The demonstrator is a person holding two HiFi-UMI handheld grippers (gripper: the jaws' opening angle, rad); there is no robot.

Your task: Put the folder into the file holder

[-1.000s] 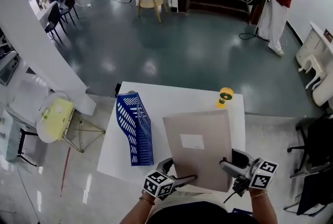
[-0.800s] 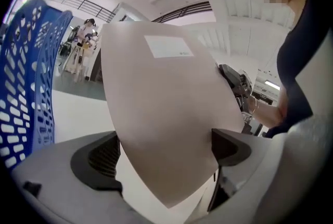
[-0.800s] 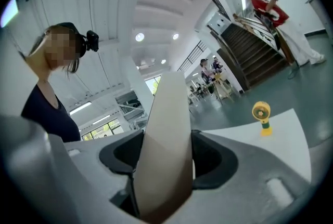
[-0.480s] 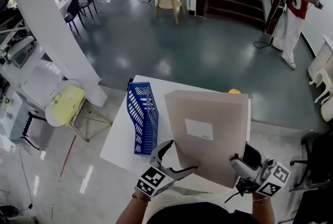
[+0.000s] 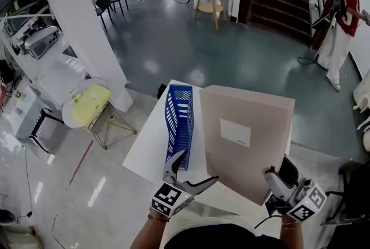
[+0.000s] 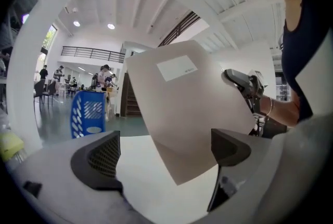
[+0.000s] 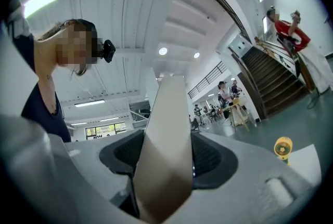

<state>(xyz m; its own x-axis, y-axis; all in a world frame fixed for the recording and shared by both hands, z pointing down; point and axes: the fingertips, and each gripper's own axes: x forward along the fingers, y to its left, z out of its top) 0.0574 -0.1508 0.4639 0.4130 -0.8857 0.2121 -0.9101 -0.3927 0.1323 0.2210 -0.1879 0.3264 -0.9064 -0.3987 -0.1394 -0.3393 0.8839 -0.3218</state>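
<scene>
The beige folder [image 5: 245, 144] with a white label hangs tilted above the white table [image 5: 149, 149]. My right gripper [image 5: 278, 179] is shut on its lower right corner; in the right gripper view the folder [image 7: 166, 108] stands edge-on between the pads of that gripper [image 7: 165, 160]. My left gripper [image 5: 193, 174] is open at the folder's lower left edge. In the left gripper view the folder's [image 6: 192, 108] bottom corner lies between the spread jaws of the left gripper [image 6: 164, 153], and neither pad presses on it. The blue slatted file holder [image 5: 180, 123] stands on the table, left of the folder [image 6: 88, 111].
A small yellow object [image 7: 283, 147] sits on the table's far right, hidden by the folder in the head view. A white pillar [image 5: 81, 28] and a yellow-topped stand [image 5: 87, 106] are to the left. A person in red [image 5: 347, 17] stands far right by the stairs.
Both grippers have risen with the folder, which has lifted off the table and tipped more upright. It now covers the yellow object in the head view.
</scene>
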